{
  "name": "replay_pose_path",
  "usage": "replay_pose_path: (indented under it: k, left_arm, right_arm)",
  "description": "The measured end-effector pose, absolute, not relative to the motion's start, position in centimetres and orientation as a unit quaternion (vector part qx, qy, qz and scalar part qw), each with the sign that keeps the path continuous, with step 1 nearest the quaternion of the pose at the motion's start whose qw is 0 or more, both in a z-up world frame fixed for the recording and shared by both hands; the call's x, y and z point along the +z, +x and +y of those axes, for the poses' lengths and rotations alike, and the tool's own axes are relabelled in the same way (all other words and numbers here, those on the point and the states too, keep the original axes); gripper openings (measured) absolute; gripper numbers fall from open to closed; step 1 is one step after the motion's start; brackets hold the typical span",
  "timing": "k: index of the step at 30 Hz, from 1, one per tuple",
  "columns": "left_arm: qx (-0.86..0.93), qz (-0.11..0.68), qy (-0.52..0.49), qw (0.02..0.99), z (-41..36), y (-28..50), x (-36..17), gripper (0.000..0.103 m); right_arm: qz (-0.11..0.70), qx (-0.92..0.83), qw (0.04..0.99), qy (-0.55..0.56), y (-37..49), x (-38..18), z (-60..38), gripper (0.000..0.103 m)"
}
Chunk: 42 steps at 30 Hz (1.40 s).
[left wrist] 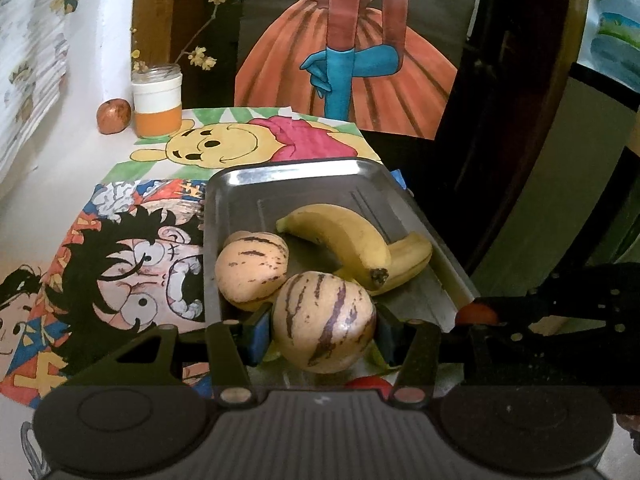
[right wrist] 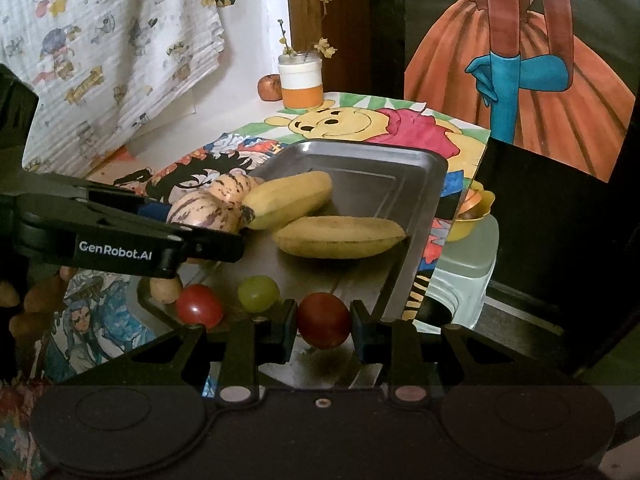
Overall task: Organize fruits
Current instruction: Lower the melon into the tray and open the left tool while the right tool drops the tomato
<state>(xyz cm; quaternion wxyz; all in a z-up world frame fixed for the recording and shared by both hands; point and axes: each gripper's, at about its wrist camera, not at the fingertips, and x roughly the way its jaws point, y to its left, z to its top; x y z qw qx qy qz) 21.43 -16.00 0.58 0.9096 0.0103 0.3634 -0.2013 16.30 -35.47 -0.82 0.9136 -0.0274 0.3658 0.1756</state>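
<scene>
Two bananas (right wrist: 340,236) already on tray (right wrist: 400,168); left tongs (left wrist: 324,334) gripping striped melon (left wrist: 324,320), right tongs (right wrist: 323,322) pinching cherry tomato (right wrist: 323,319); grape (right wrist: 259,293) waiting.

Cream melons (left wrist: 325,322) with purple stripes; yellow bananas (left wrist: 340,240); silver tray (left wrist: 288,176); dark red tomato (right wrist: 324,320); green grape (right wrist: 259,293); far jar (left wrist: 157,100) white over orange.

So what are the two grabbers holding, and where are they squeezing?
The left gripper squeezes a striped melon by its round sides. The right gripper pinches a small red tomato across its middle.
</scene>
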Motion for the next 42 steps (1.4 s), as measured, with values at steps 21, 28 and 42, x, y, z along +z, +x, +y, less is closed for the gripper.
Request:
replay_pose_path:
  k: [21, 28, 42]
  left_arm:
    - [-0.21, 0.359, 0.026, 0.909, -16.9, 22.1, 0.1, 0.057]
    - [-0.216, 0.359, 0.026, 0.908, -17.3, 22.3, 0.1, 0.057]
    - [-0.216, 0.362, 0.02, 0.907, -17.2, 22.3, 0.1, 0.057]
  right_arm:
    - [0.37, 0.169, 0.913, -0.023, 16.3, -1.4, -35.8, 0.03]
    - [0.364, 0.164, 0.917, -0.022, 16.1, -1.5, -35.7, 0.03]
    - [0.36, 0.161, 0.919, -0.008, 16.0, -1.7, -35.5, 0.03]
